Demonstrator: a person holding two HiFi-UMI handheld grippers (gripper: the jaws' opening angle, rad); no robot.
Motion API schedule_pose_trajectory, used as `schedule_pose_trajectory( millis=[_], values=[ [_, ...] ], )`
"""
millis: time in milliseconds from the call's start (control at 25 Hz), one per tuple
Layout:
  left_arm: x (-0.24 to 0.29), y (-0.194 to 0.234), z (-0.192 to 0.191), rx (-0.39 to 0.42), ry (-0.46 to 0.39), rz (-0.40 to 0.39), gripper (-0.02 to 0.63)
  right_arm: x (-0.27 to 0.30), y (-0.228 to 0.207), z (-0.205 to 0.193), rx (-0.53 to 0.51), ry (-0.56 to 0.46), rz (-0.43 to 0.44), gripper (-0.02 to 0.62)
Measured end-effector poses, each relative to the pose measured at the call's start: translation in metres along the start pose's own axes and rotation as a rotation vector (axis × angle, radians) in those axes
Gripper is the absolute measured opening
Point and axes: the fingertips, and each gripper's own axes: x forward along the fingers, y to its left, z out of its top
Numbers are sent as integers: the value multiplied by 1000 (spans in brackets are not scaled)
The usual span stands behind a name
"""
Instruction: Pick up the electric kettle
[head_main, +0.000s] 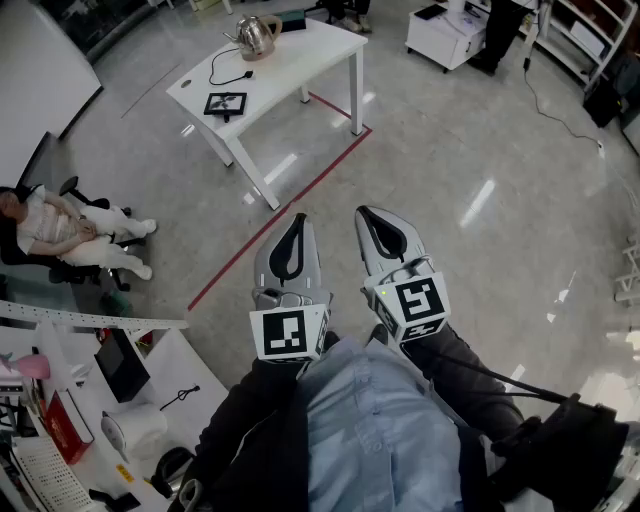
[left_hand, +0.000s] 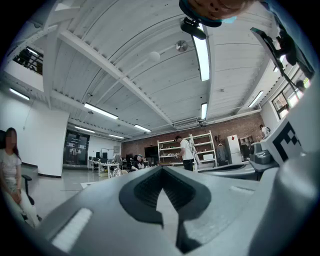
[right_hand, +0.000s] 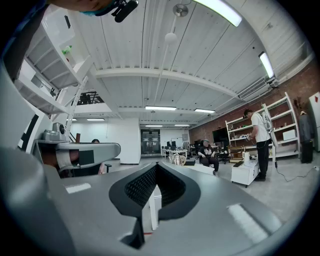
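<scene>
The electric kettle (head_main: 258, 35), shiny metal with a spout, stands at the far end of a white table (head_main: 300, 62) well ahead of me. A black square base (head_main: 225, 103) with a cable lies on the table's near part. Both grippers are held close to the person's body and point toward the table, far short of it. The left gripper (head_main: 296, 216) (left_hand: 162, 170) is shut, its jaws meeting at the tip with nothing between them. The right gripper (head_main: 364, 210) (right_hand: 156, 165) is shut the same way and holds nothing.
A red tape line (head_main: 280, 215) runs across the glossy floor between me and the table. A person sits in a chair (head_main: 70, 235) at the left. A cluttered desk (head_main: 170, 350) is at lower left. A white cart (head_main: 445, 35) and a standing person (head_main: 500, 30) are at the far right.
</scene>
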Motion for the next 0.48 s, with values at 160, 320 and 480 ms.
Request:
schedule_pose_trajectory(
  millis=[160,320,480],
  values=[
    [2,-1,-2,0,5,-7,0,2,-3,1,-1,-4,-3,25],
    [1,-3,-4,-1,16,-7,1,0,-3,-1,4,-1,-4,25],
    [5,-6,-7,1,21,-9,2,0,-7,-3,14,-3,-1,25]
  ],
)
